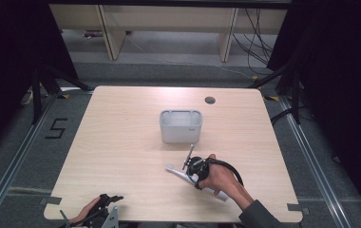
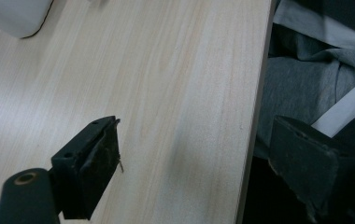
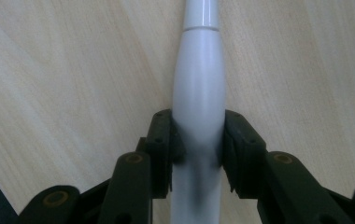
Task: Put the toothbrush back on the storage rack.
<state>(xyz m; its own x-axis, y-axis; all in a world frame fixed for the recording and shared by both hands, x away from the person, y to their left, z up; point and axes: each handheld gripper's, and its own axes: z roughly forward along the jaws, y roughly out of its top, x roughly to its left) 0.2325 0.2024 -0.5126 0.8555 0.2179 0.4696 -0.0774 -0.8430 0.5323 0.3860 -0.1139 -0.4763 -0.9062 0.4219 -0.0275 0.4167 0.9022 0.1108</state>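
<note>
1. High view: light wood table (image 1: 121, 156) w/ a round cable hole (image 1: 210, 100) near the far edge. White rectangular bin (image 1: 181, 126) sits mid-table. Right gripper (image 1: 194, 172) is down on a long white electric-toothbrush-like handle (image 1: 176, 172) lying flat just in front of the bin. Left gripper (image 1: 105, 202) rests at the near edge, well apart. Grey floor w/ a "5" mark (image 1: 56, 128), desk legs and cables at the back.
2. Left gripper view: jaws spread wide, nothing between; one over the wood, one past the table edge (image 2: 255, 121), grey cloth (image 2: 301, 88) beyond it.
3. Right gripper view: jaws clenched on the white handle (image 3: 199, 93), pads pressing both sides; it runs straight ahead on the wood grain.
</note>
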